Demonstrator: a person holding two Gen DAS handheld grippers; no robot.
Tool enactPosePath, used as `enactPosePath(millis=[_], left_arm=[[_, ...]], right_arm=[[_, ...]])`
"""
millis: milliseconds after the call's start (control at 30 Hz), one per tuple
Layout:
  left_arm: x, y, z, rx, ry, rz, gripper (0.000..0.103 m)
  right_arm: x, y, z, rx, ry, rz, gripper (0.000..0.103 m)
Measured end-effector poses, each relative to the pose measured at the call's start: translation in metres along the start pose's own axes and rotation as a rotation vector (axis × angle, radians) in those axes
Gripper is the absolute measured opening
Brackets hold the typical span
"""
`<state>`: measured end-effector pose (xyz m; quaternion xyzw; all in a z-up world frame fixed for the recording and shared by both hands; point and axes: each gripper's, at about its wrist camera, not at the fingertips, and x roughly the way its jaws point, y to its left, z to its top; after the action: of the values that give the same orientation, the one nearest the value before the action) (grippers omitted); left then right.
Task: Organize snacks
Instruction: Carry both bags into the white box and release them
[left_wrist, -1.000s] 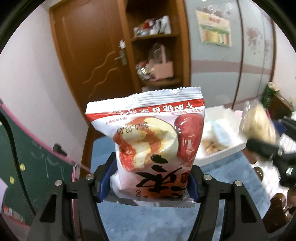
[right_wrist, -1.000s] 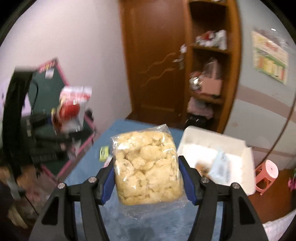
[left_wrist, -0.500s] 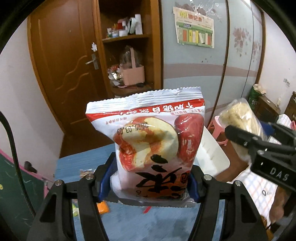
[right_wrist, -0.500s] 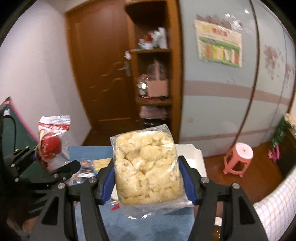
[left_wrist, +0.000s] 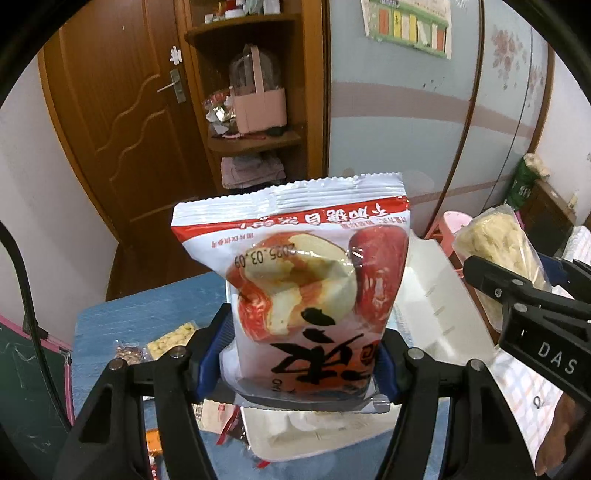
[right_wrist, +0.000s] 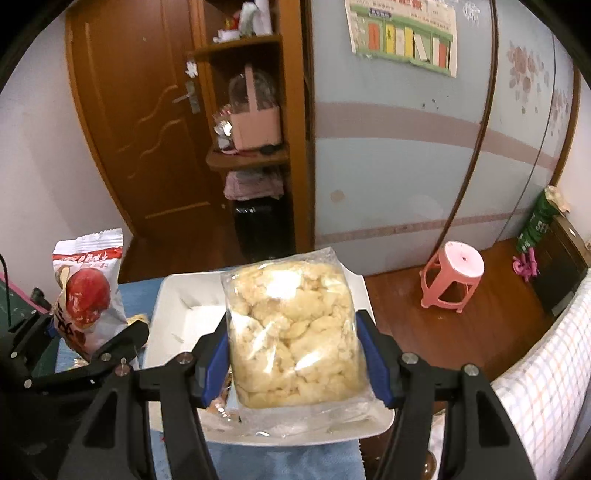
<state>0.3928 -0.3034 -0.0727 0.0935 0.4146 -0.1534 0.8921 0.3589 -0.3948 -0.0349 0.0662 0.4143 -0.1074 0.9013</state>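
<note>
My left gripper (left_wrist: 295, 365) is shut on a red-and-white date snack bag (left_wrist: 303, 280) and holds it upright above the white tray (left_wrist: 439, 314). My right gripper (right_wrist: 297, 365) is shut on a clear bag of pale puffed snack (right_wrist: 295, 332), held over the same tray (right_wrist: 177, 321). Each gripper shows in the other's view: the right one with its bag (left_wrist: 495, 254) at the right, the left one with its bag (right_wrist: 85, 295) at the left.
The tray sits on a blue table (left_wrist: 147, 306). Loose small snack packets (left_wrist: 170, 339) lie on the table left of the tray. A pink stool (right_wrist: 452, 273), a wooden door (left_wrist: 122, 122) and a corner shelf (right_wrist: 251, 110) stand behind.
Both grippers have swung right and forward with their bags, from facing the door side to hanging over the white tray. Both grips are unchanged.
</note>
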Motion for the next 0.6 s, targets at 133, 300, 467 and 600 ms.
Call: enactPosePath(millis=[133, 300, 467, 600], left_arm=[[0.024, -0.002, 0.0, 0.009, 0.031, -0.001, 0.082], [0.038, -0.011, -0.005, 0.048, 0.066, 0.051, 0.094], [0.033, -0.014, -0.013, 0.086, 0.07, 0.046, 0.094], [0.027, -0.006, -0.011, 0.05, 0.073, 0.008, 0.094]], right_arm=[[0.032, -0.006, -0.005, 0.045, 0.074, 0.039, 0.064], [0.061, -0.01, -0.015, 0.085, 0.144, 0.149, 0.078], [0.055, -0.001, -0.02, 0.047, 0.119, 0.132, 0.09], [0.047, 0.003, -0.023, 0.029, 0.109, 0.116, 0.09]])
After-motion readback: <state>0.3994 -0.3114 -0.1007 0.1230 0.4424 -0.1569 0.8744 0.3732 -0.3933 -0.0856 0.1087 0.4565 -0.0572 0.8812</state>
